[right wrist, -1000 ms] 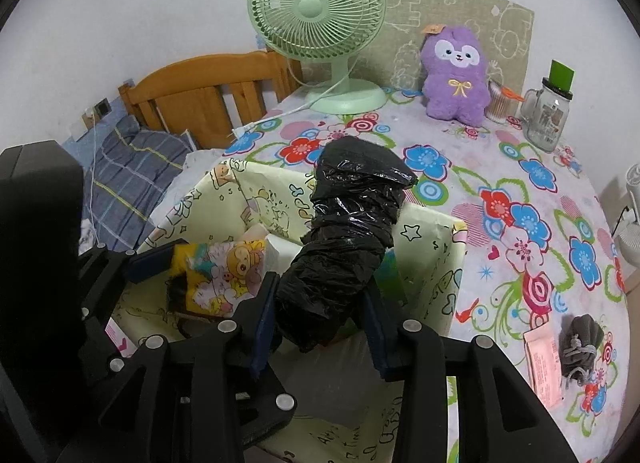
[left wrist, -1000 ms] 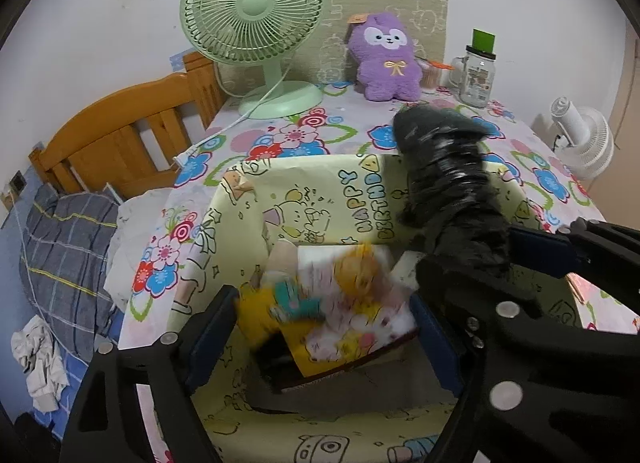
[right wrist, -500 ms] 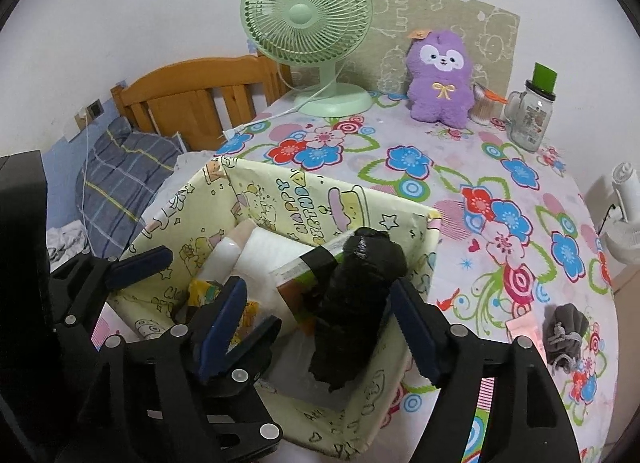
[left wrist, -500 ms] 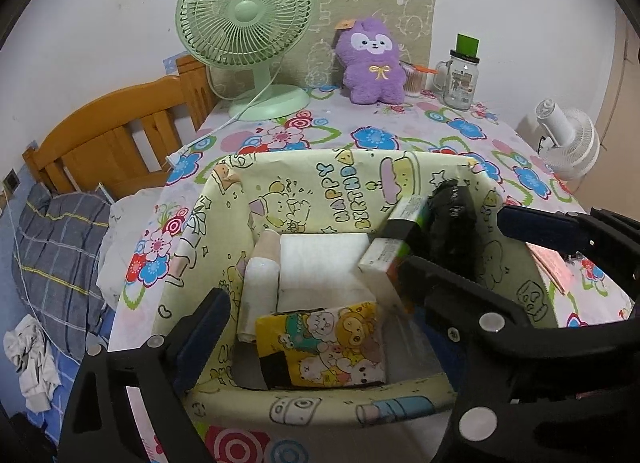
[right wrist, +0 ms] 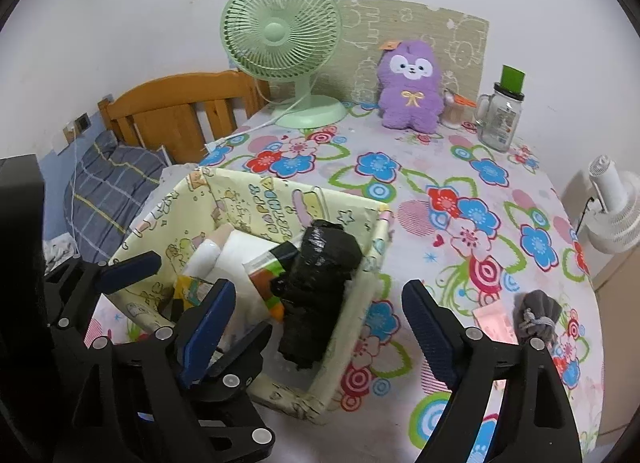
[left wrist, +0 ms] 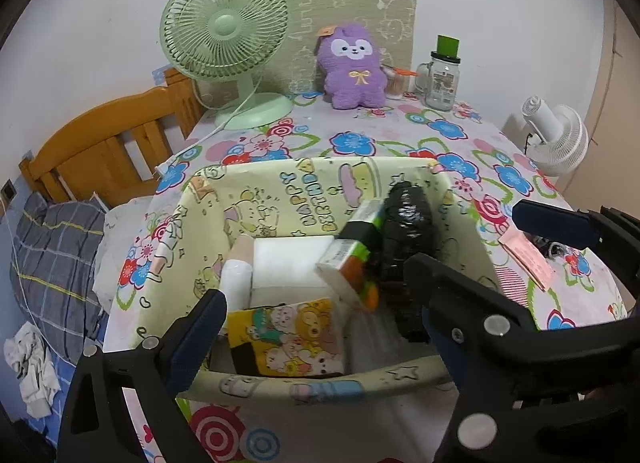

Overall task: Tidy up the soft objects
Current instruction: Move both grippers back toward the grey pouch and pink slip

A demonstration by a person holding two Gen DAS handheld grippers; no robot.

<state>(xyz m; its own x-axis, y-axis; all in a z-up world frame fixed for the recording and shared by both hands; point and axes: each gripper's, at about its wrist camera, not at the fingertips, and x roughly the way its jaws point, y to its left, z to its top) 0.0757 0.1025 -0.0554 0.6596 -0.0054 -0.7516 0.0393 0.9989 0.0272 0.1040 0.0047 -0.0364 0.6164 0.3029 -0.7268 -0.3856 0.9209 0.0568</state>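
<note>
A pale yellow cartoon-print fabric basket [left wrist: 280,191] [right wrist: 244,195] stands on the flowered table. Inside lie a black plastic-wrapped bundle [left wrist: 406,231] [right wrist: 316,287], a cartoon-print tissue pack [left wrist: 296,335], a white pad [left wrist: 288,263], a white roll [left wrist: 236,279] and a green and orange packet [left wrist: 352,259]. My left gripper [left wrist: 320,323] is open and empty over the basket's near rim. My right gripper [right wrist: 320,311] is open and empty, its fingers either side of the bundle and the basket's right corner. A grey pouch [right wrist: 536,315] lies on the table at right. A purple plush [right wrist: 412,87] sits at the back.
A green desk fan [right wrist: 280,35] and a glass jar with a green lid [right wrist: 500,111] stand at the back of the table. A pink card [right wrist: 492,323] lies by the pouch. A white fan [right wrist: 612,215] is off the right edge. A wooden bed frame [right wrist: 172,111] is at left.
The right gripper let go of the black bundle, which now lies in the basket, and drew back. The left gripper released the tissue pack and pulled back too.
</note>
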